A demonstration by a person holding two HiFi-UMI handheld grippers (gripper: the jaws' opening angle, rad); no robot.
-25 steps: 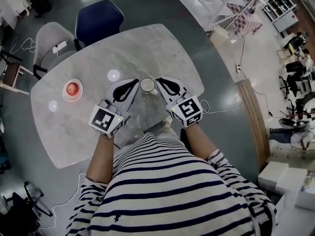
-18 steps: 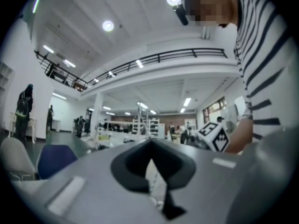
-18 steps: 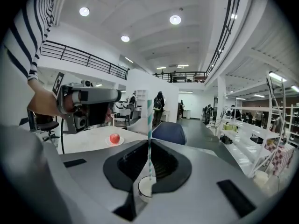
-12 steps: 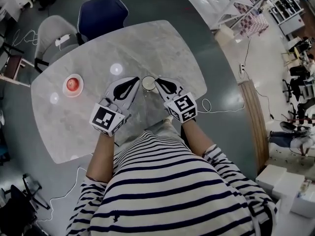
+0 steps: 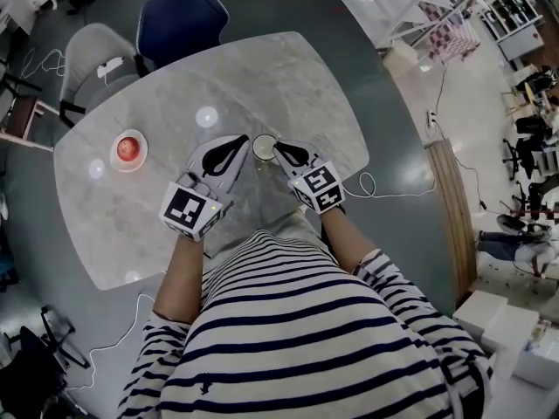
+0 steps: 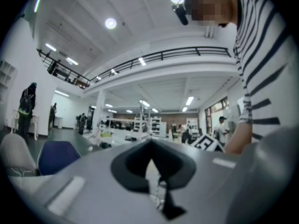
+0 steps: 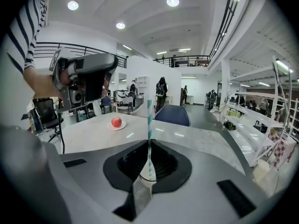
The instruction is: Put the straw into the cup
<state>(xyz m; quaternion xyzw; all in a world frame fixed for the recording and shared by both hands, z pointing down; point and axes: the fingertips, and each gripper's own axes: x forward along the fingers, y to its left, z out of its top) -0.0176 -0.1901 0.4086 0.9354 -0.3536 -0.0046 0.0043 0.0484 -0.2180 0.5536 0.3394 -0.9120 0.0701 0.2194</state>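
Observation:
A clear cup [image 5: 263,147] stands on the marble table [image 5: 288,85], between my two grippers. My left gripper [image 5: 244,140] has its tip at the cup's left side. In the left gripper view its jaws are closed [image 6: 153,171] with a bit of clear glass [image 6: 159,196] pinched in the slit. My right gripper [image 5: 279,147] is at the cup's right side. In the right gripper view it is shut [image 7: 148,171] on a teal-and-white striped straw [image 7: 149,125]. The straw stands upright, and its lower end is hidden between the jaws.
A red apple on a small plate [image 5: 128,149] lies at the table's left, also in the right gripper view [image 7: 116,122]. A blue chair [image 5: 179,24] and a grey chair [image 5: 92,59] stand behind the table. A white cable [image 5: 371,186] hangs off the right edge.
My right gripper has moved a little forward and left, closer to the cup. The left gripper has stayed at the cup's side.

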